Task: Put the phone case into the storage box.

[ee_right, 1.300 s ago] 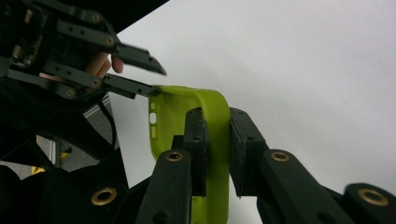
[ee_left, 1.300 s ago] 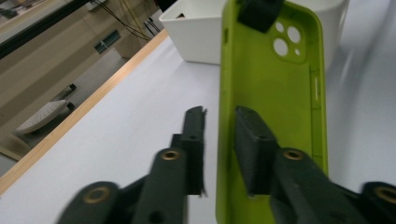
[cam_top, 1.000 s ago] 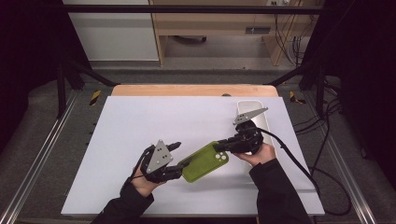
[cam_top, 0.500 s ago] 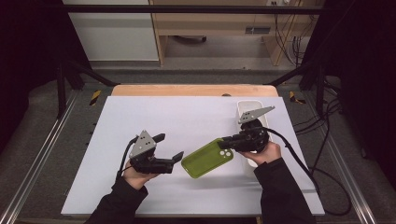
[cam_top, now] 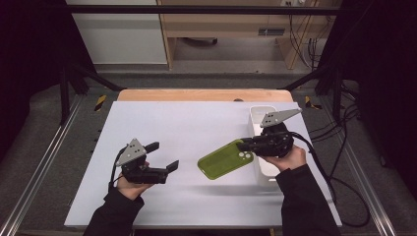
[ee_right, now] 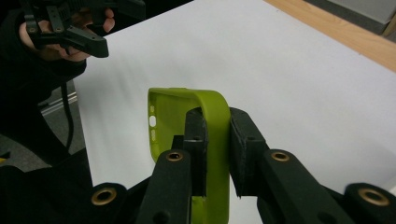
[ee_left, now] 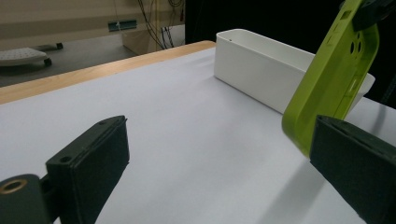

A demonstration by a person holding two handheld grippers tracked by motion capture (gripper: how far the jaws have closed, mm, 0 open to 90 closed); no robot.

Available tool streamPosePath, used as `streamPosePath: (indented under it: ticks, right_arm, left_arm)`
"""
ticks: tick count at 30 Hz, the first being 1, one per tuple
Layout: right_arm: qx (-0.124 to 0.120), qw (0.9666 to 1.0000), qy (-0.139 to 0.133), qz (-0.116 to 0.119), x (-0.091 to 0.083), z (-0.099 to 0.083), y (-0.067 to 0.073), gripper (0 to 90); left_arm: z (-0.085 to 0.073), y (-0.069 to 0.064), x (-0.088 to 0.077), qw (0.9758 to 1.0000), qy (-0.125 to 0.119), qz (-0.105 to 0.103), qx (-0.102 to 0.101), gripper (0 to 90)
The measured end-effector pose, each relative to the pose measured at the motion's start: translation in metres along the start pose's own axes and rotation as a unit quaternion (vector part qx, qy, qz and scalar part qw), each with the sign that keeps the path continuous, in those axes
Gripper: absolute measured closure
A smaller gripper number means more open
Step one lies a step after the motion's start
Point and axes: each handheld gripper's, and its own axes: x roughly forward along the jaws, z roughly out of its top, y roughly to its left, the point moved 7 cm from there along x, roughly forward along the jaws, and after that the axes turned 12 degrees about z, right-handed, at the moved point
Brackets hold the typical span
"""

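The right gripper (cam_top: 244, 144) is clamped on one end of a lime-green soft plastic phone case (cam_top: 226, 159), its two black jaws pressed against either side of the case's wall, as the right gripper view shows with the case (ee_right: 205, 135) standing on edge between the pads. From the high view the case reaches out from that gripper toward the left gripper and slants downward, its free end lower than the held end; whether that end touches the surface cannot be told. The case's camera cut-out sits at the gripped end, close to the jaws. Just behind and beside the right gripper lies a long white rectangular plastic tray (cam_top: 259, 118), partly covered by the person's right hand (cam_top: 291, 158). The left gripper (cam_top: 164, 156) is held well apart from the case, its jaws spread wide with nothing between them; in the left gripper view the two black pads stand far apart at the bottom corners, and the green case (ee_left: 334, 79) hangs ahead of the right-hand pad with the white tray (ee_left: 261, 70) beyond it. Both grippers are over a white tabletop (cam_top: 187, 123) edged at its far side by a strip of pale wood (cam_top: 196, 95).
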Motion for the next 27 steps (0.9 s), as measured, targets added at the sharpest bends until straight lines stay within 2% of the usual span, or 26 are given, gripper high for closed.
streamPosePath:
  ticks: [4, 6, 11, 15, 21, 24, 27]
  right_arm:
    - [-0.017, 0.9997, 0.002, -0.015, -0.006, 0.004, 0.001, 79.1]
    - [-0.021, 0.9996, 0.004, -0.02, -0.009, 0.005, 0.001, 79.1]
    - [-0.031, 0.9989, 0.011, -0.033, -0.015, 0.009, 0.001, 79.1]
    - [-0.037, 0.9984, 0.011, -0.04, -0.021, 0.012, 0.002, 79.1]
    - [-0.059, 0.996, 0.015, -0.065, -0.032, 0.019, 0.002, 79.0]
    - [-0.065, 0.9952, 0.013, -0.072, -0.036, 0.023, 0.003, 79.1]
    - [-0.07, 0.9945, 0.012, -0.077, -0.038, 0.026, 0.003, 79.1]
  left_arm:
    - [-0.006, 0.01, -0.006, 1.0, 0.004, 0.007, 0.001, 3.2]
    - [-0.01, 0.014, -0.009, 0.9999, 0.007, 0.011, 0.006, 1.9]
    - [-0.016, 0.022, -0.015, 0.9999, 0.003, 0.016, -0.002, 1.6]
    - [-0.023, 0.029, -0.019, 0.9996, 0.006, 0.026, 0.003, 1.0]
    - [-0.034, 0.04, -0.024, 0.9991, 0.013, 0.039, 0.002, 1.0]
    - [-0.04, 0.048, -0.027, 0.9989, 0.007, 0.047, 0.002, 1.0]
    - [-0.047, 0.055, -0.031, 0.9984, 0.011, 0.056, -0.001, 1.0]
